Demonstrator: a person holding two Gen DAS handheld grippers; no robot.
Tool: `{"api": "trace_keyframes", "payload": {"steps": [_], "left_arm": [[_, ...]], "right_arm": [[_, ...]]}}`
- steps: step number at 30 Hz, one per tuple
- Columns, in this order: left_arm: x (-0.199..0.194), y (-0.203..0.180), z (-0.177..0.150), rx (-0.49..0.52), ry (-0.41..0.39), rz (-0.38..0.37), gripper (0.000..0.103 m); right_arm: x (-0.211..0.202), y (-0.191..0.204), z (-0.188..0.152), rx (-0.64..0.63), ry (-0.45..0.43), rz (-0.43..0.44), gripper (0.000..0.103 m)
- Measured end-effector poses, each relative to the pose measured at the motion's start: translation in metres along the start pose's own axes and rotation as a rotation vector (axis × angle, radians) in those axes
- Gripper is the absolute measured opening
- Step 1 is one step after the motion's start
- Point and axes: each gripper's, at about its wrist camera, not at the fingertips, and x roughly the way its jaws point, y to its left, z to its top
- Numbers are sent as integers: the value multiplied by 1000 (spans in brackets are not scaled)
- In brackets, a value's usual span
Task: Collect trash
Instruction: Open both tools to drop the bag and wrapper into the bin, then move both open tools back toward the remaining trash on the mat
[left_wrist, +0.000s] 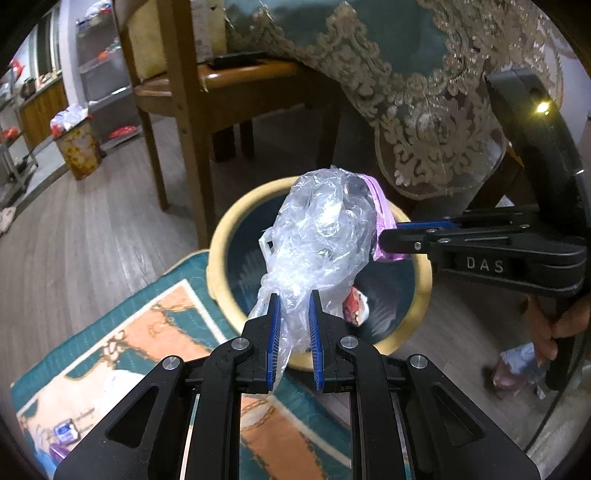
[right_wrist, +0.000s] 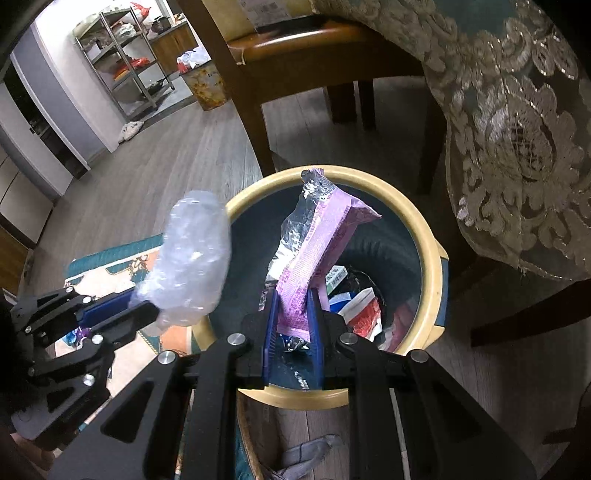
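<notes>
My left gripper (left_wrist: 294, 306) is shut on a crumpled clear plastic bag (left_wrist: 321, 236) and holds it over the near rim of a round bin with a cream rim (left_wrist: 221, 236). In the right wrist view the bag (right_wrist: 195, 262) and left gripper (right_wrist: 142, 308) sit at the bin's left edge. My right gripper (right_wrist: 292, 302) is shut on a purple foil-lined wrapper (right_wrist: 317, 243), upright above the open bin (right_wrist: 432, 258). The wrapper (left_wrist: 380, 210) and right gripper (left_wrist: 391, 236) show behind the bag in the left wrist view. The bin holds several pieces of packaging.
A wooden chair (left_wrist: 184, 110) stands just behind the bin, and a lace-edged tablecloth (left_wrist: 424, 110) hangs at right. A patterned rug (left_wrist: 129, 350) lies beside the bin with small litter on it. A flowered bin (left_wrist: 79, 151) and metal shelves (right_wrist: 122, 55) stand far left.
</notes>
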Motion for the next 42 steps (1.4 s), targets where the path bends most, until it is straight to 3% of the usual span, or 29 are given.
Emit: {"api": "trace_keyframes", "payload": {"steps": [4,8,9,11,21,38,42], "left_arm": [[12,-1,-2,7,17,27,17],[14,1,-4,7,10,43,40],[14,2,-4,7,9,49,42],[11,4,-3,2,-4,53,53],[-16,17,-8,-10,-39,84,64],[-89,75,-45,-91,-84,183,86],[-109,95,-56,-120,-100,213,89]], "right_arm": [[3,-1,3,-17,-8,-16,17],[3,0,5,-38,-20,-48,20],[3,-1,6,-35,-23,-51,24],[1,-3,6,-27,-34,-57,42],[-10,11,10,-41,-73,-53,55],[-27,76,15,-125,-131,-7,96],[-23,97,16,-151,-130,5,97]]}}
